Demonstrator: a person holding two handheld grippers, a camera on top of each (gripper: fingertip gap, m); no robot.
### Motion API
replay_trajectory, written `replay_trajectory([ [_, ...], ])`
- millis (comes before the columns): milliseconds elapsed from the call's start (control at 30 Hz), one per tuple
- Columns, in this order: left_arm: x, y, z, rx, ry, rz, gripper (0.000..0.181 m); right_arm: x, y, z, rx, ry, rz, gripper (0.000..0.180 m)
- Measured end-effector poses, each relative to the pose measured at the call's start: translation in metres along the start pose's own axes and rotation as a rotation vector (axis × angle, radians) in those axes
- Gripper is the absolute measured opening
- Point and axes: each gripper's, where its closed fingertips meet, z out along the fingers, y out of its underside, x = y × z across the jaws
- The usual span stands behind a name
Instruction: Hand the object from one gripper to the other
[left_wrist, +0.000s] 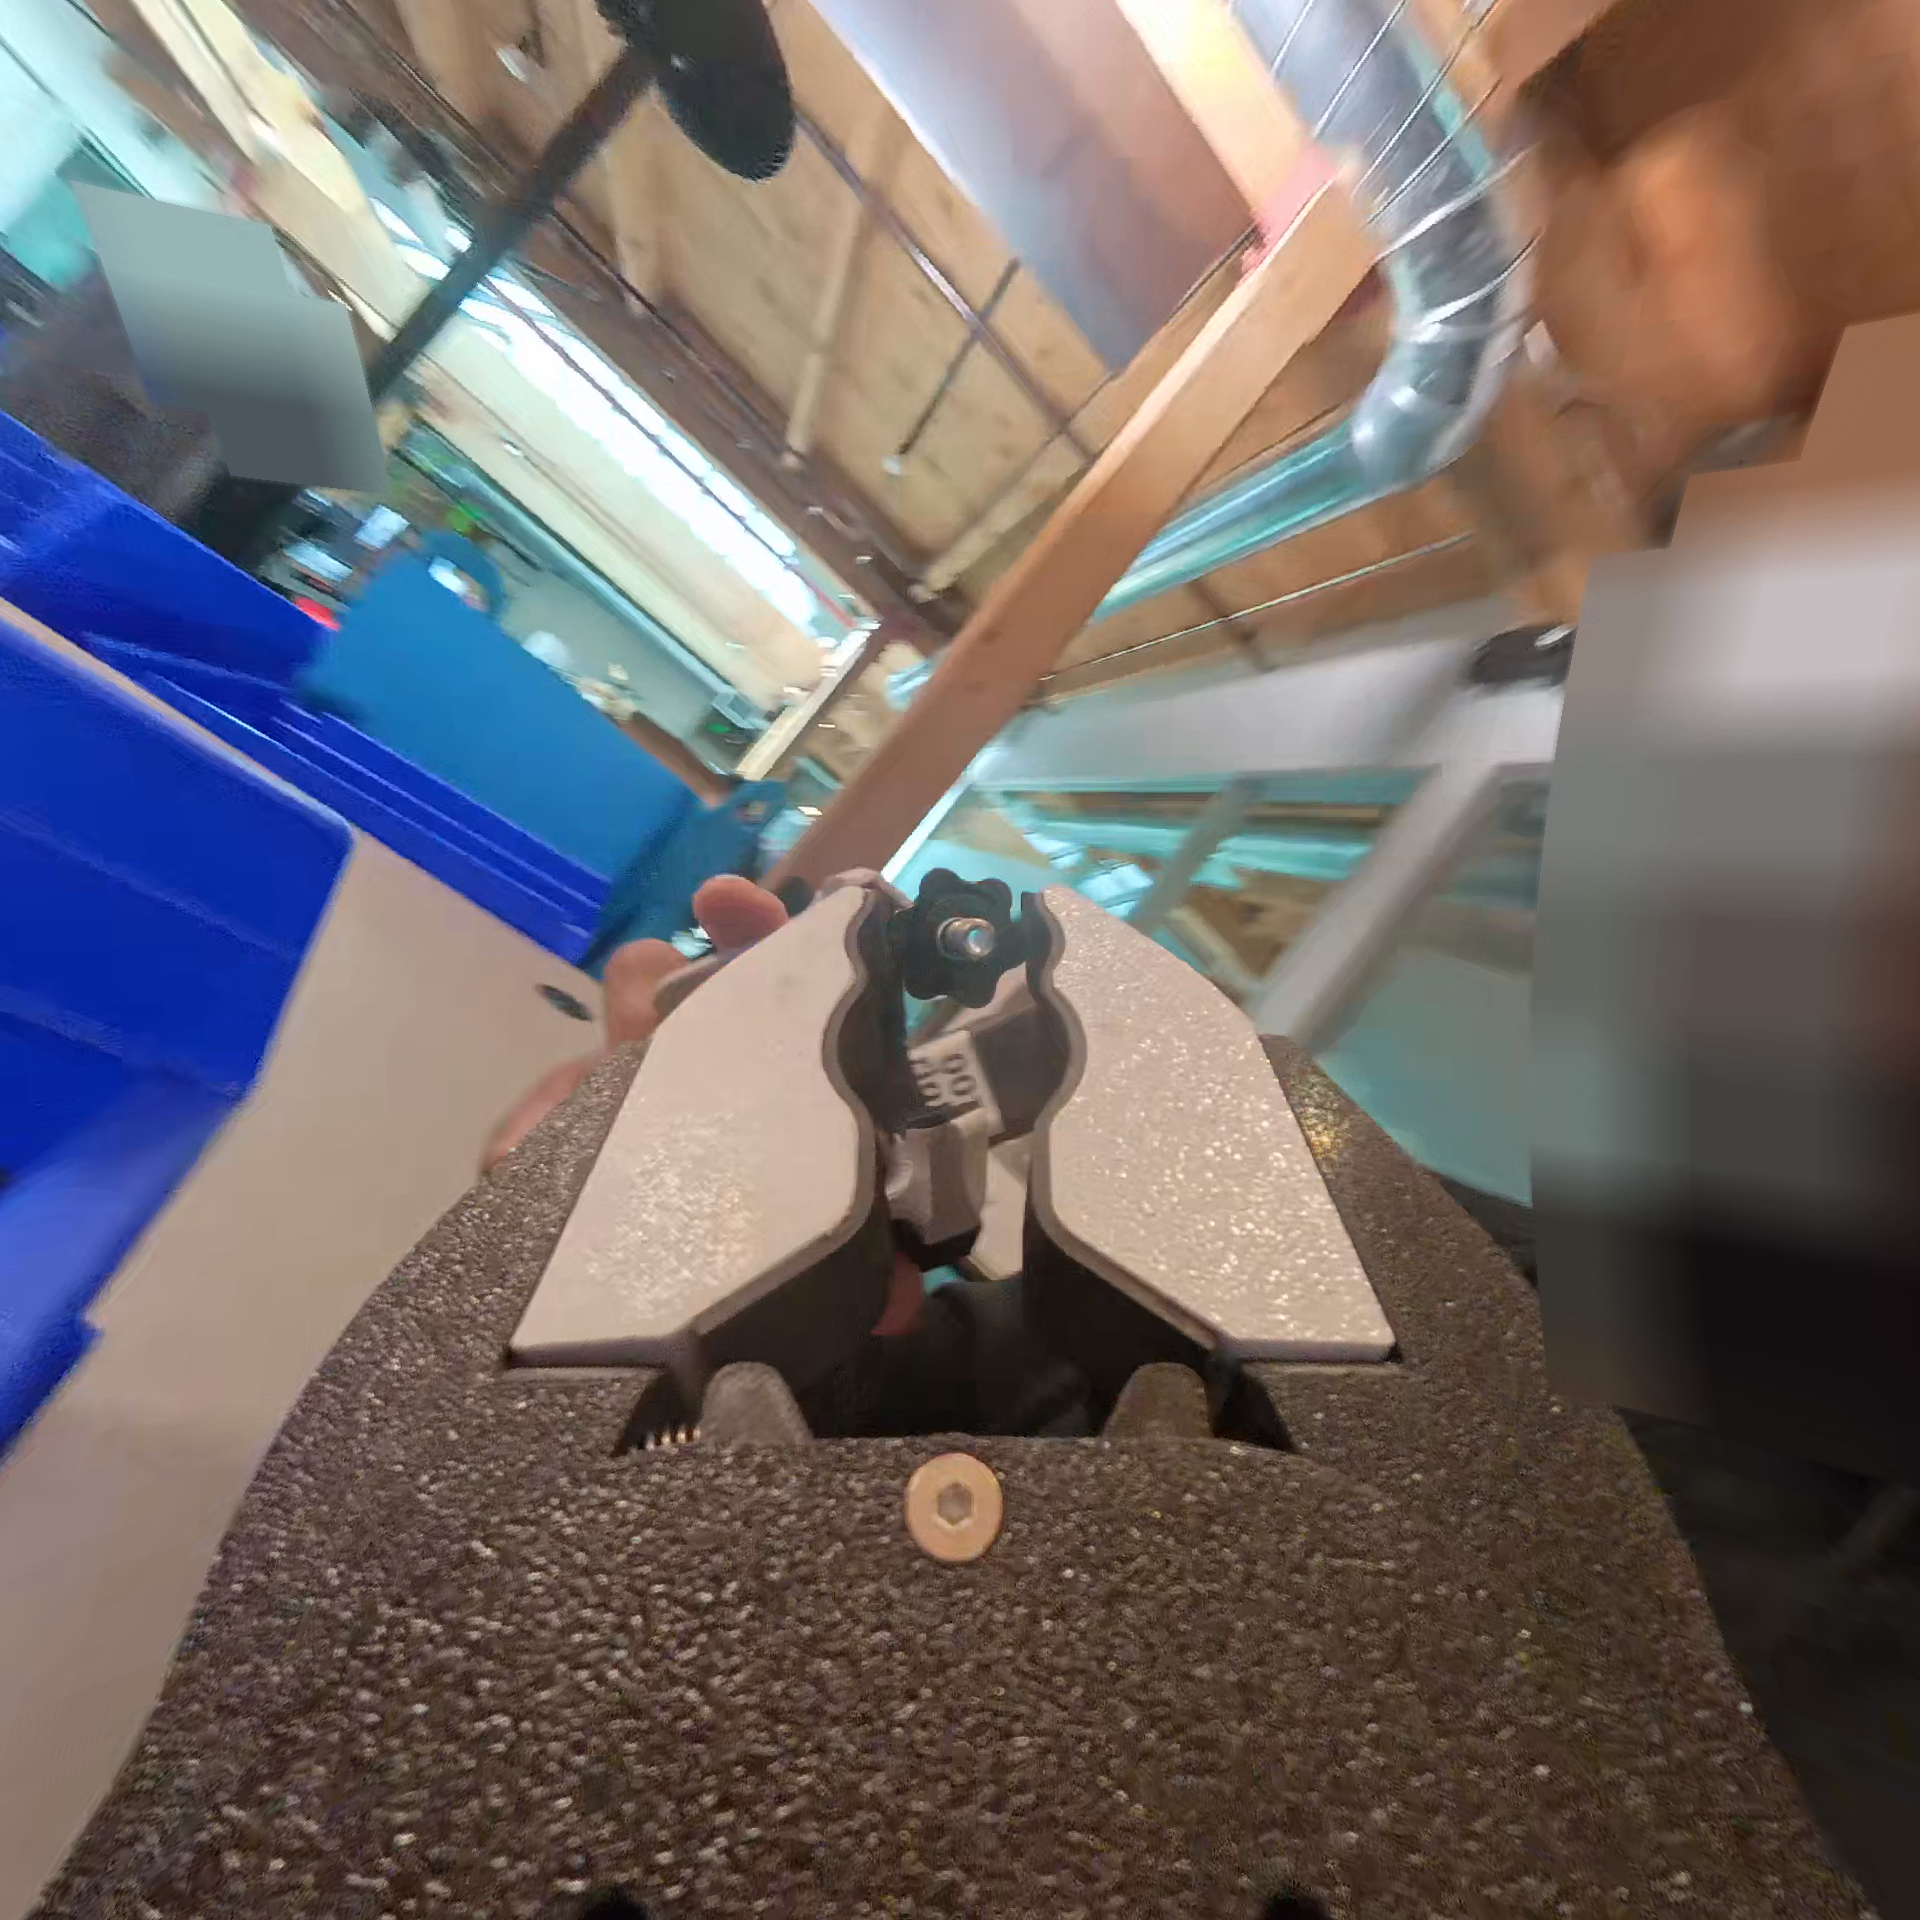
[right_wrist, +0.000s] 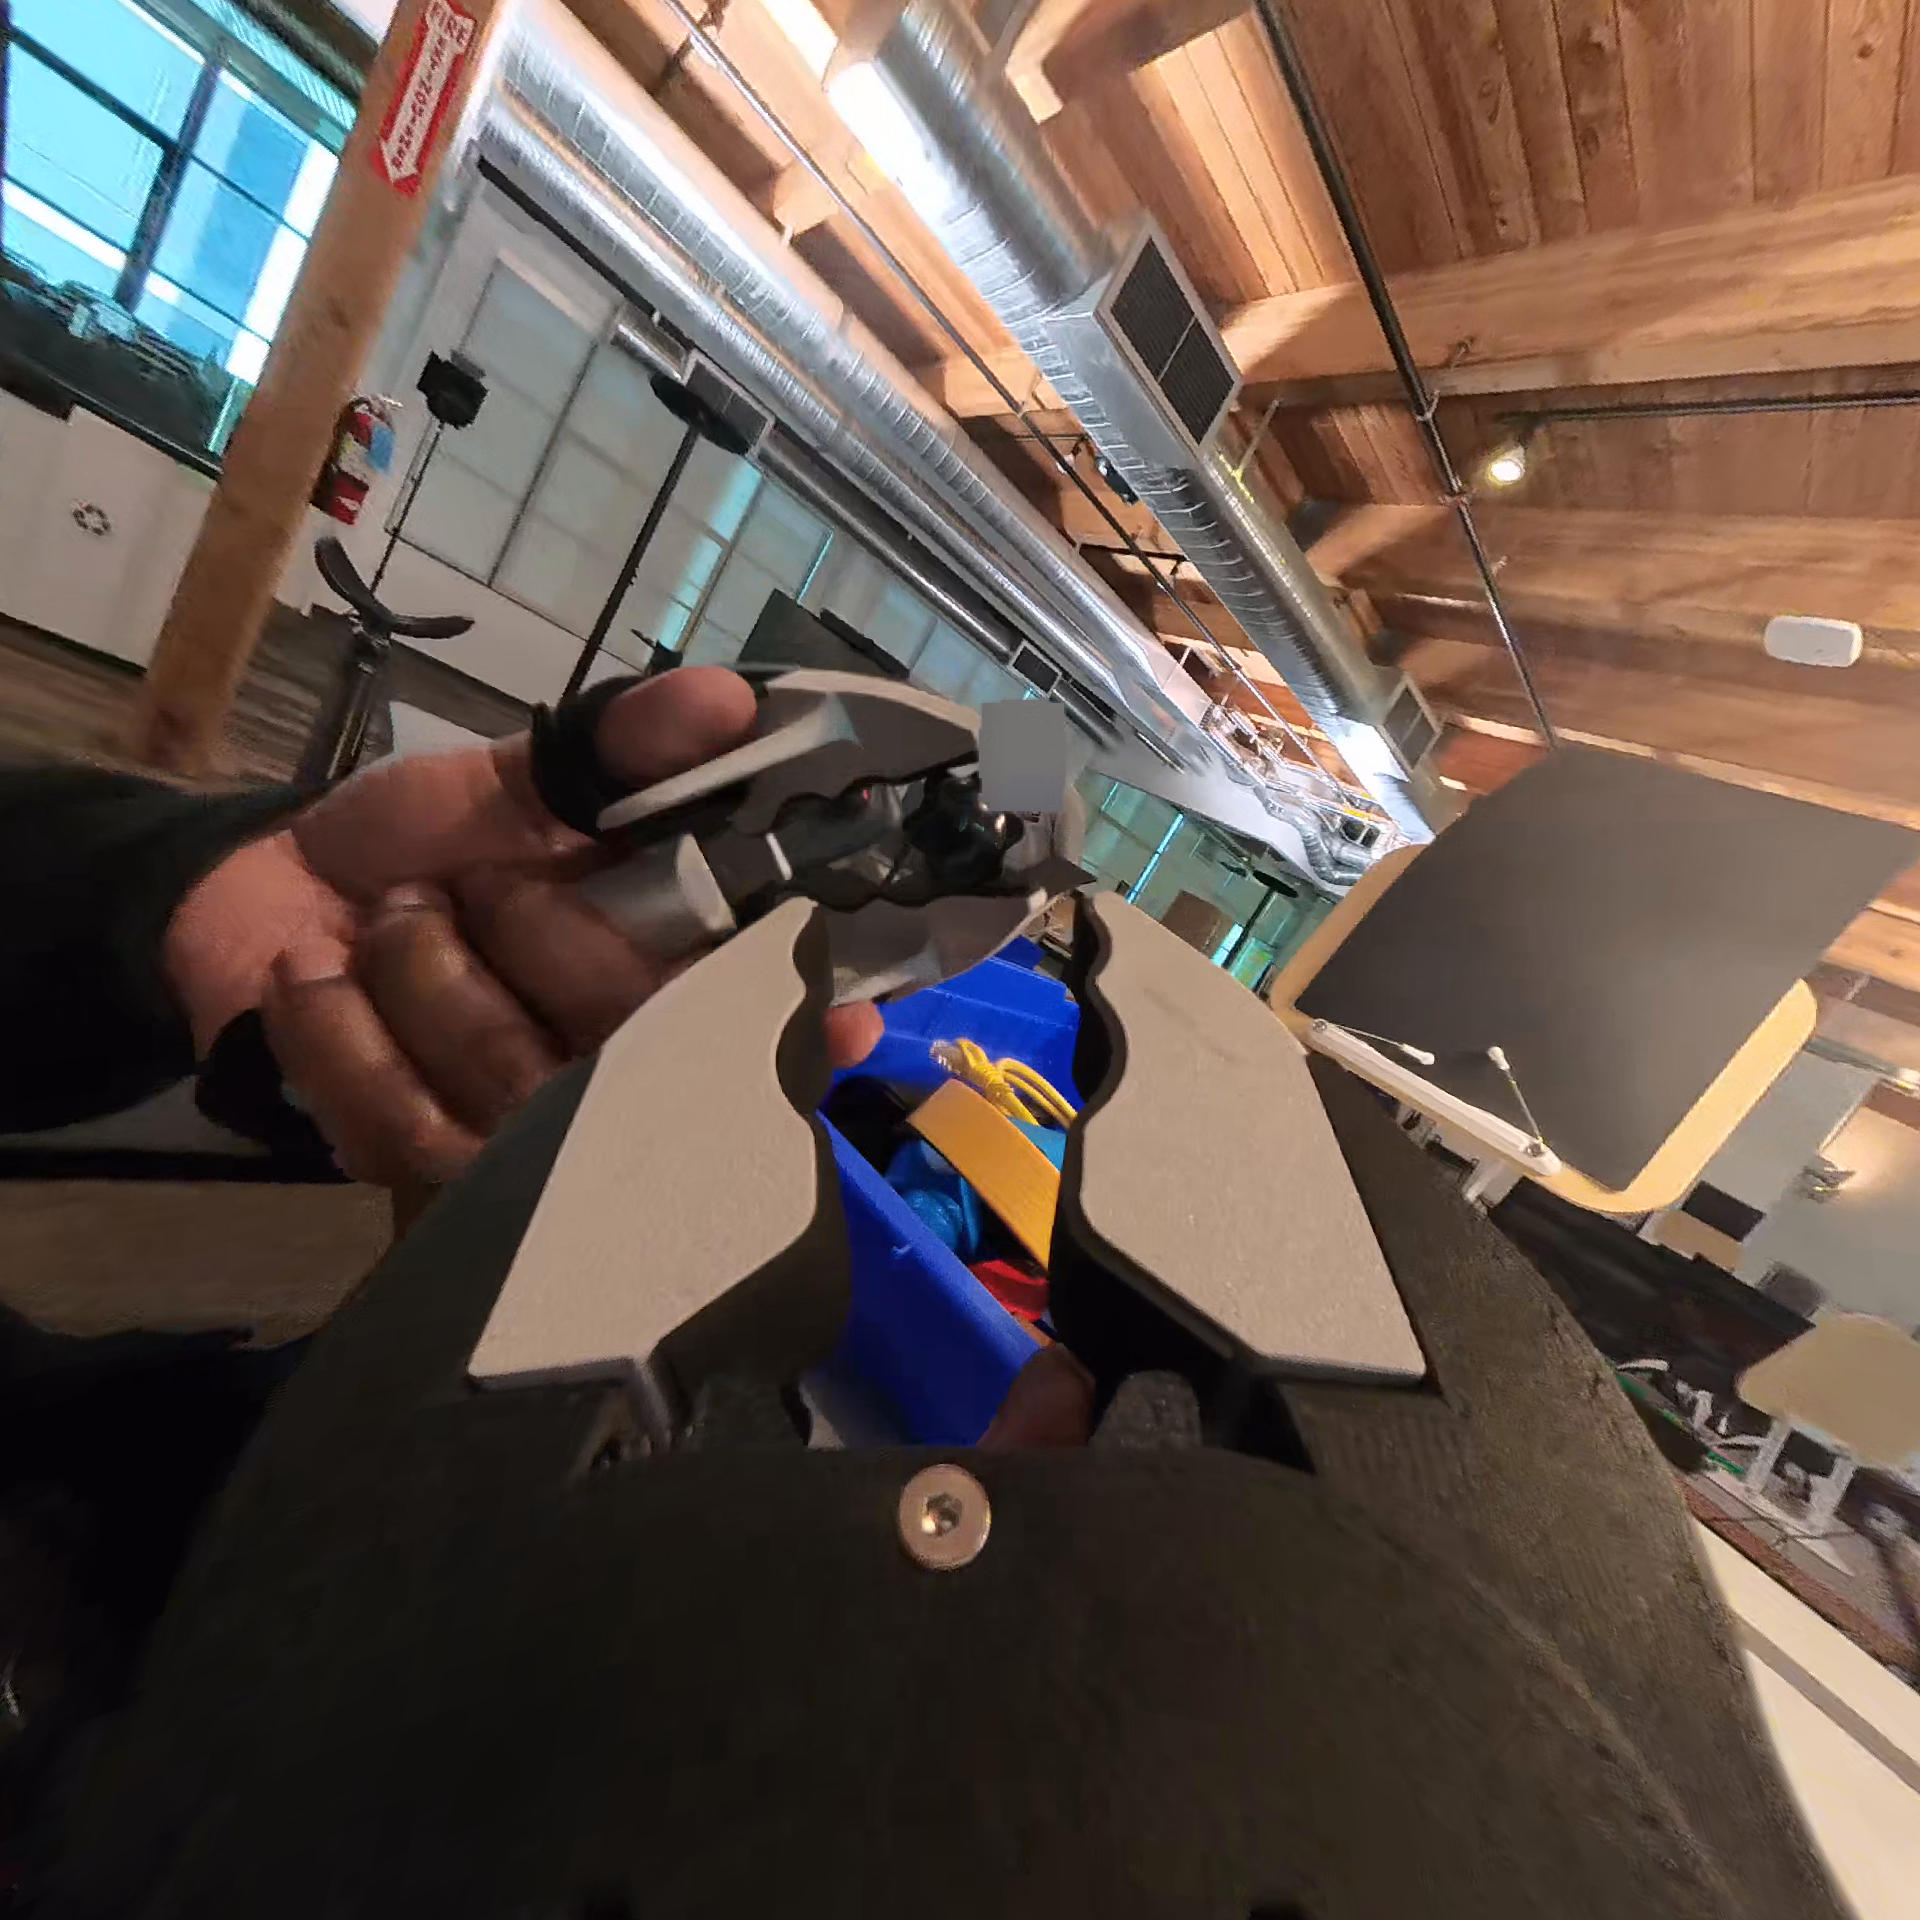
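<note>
The object is a small black star-shaped knob with a metal bolt through its middle. My left gripper is shut on it at the fingertips, held up in the air. In the right wrist view the left gripper shows in a person's hand, with the knob in its tips. My right gripper is open and empty, its fingers wide apart just below the knob and not touching it. Parts of the right gripper show between the left gripper's fingers.
Blue plastic bins stand on a white table at the left. One blue bin below the grippers holds a yellow cable and other items. A black-topped table is at the right. A wooden post stands behind. Less than 4 cm separates the two grippers' tips.
</note>
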Motion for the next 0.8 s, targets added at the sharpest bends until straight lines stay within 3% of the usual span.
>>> replay_trajectory([
  [133,-0.006,0.008,0.001,-0.018,0.069,-0.184,0.025,0.0,0.0,0.0,-0.001,0.007,-0.016,0.042],
  [533,-0.013,0.029,0.007,-0.136,0.024,-0.219,0.026,-0.003,0.01,0.004,-0.062,-0.003,-0.037,0.025],
  [667,-0.016,0.02,0.003,-0.134,-0.083,-0.003,0.033,0.007,0.01,0.002,-0.058,-0.001,0.09,0.025],
  [800,-0.006,0.006,-0.004,-0.163,-0.182,0.382,0.042,0.019,0.008,-0.001,-0.009,-0.056,0.413,0.024],
])
